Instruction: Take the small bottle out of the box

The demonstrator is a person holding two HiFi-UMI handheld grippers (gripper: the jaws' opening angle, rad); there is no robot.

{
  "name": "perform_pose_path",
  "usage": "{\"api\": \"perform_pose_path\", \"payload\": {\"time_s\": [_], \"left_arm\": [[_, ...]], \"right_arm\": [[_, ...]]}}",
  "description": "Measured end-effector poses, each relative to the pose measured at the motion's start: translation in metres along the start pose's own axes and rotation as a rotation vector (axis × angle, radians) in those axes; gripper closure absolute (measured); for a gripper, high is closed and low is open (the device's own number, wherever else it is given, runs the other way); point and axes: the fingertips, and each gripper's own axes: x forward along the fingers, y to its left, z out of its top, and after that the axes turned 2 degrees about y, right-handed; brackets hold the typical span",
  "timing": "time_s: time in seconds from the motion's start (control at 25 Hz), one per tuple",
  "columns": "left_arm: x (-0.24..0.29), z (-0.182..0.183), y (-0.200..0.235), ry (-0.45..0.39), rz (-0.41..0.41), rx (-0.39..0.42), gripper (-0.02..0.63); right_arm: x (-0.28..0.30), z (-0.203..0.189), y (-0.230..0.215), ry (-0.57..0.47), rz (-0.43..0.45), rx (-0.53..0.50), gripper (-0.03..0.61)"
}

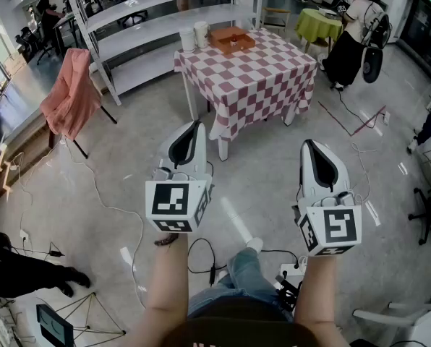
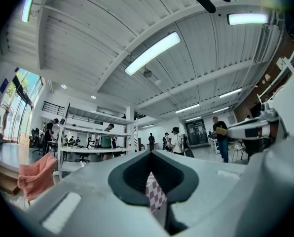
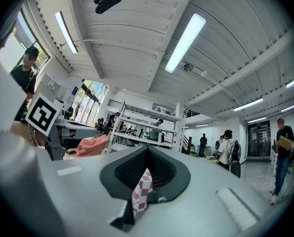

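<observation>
In the head view a brown open box (image 1: 231, 40) sits at the far end of a table with a red-and-white checked cloth (image 1: 255, 78), well ahead of me. A small pale item shows inside it; too small to tell if it is the bottle. My left gripper (image 1: 196, 126) and right gripper (image 1: 306, 144) are held side by side over the floor, short of the table, both pointing at it. Each is shut with nothing held. In the left gripper view (image 2: 150, 152) and the right gripper view (image 3: 147, 147) only a sliver of the checked cloth (image 2: 155, 195) (image 3: 141, 192) shows between the jaws.
Two white cups (image 1: 194, 35) stand left of the box. White shelving (image 1: 154, 20) runs behind the table. A chair draped in pink cloth (image 1: 71, 92) stands at the left, and a green-covered table (image 1: 318, 24) with a person at the right. Cables (image 1: 114, 208) cross the floor.
</observation>
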Motion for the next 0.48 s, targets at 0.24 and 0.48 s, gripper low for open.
{"api": "perform_pose_path", "payload": {"time_s": [0.24, 0.48], "left_arm": [[0.012, -0.004, -0.001, -0.006, -0.007, 0.001, 0.620], [0.062, -0.012, 0.008, 0.003, 0.007, 0.014, 0.620]], "right_arm": [[0.011, -0.010, -0.005, 0.007, 0.002, 0.009, 0.578], [0.058, -0.023, -0.032, 0.001, 0.014, 0.026, 0.578]]}}
